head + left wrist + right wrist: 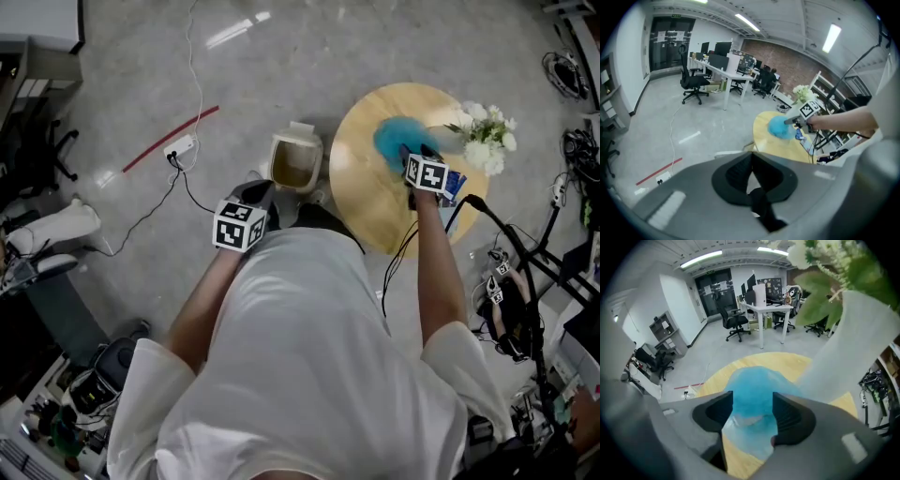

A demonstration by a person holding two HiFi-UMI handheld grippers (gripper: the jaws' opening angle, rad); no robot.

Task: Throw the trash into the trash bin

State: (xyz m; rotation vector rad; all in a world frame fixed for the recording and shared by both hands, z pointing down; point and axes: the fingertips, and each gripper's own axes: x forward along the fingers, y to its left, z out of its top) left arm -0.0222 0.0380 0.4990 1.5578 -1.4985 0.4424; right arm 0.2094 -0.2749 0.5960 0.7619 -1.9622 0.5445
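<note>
Trash, a crumpled blue plastic bag (754, 385), sits mid-top on the round pale wooden table (375, 202). My right gripper (752, 413) straddles it, jaws wide, nothing gripped yet. I'd sink lower, centre pads, then squeeze. Left gripper (751, 164) closed, empty, off-table nr the beige plastic bin (295, 161).

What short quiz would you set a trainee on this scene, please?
1. True or false: the blue bag lies on the round table.
2. Which gripper is over the table? A) left B) right
3. Fill in: the trash bin stands on the ____, beside the table.
Key: 1 true. 2 B: the right gripper, with its jaws open on either side of the bag. 3 floor.
</note>
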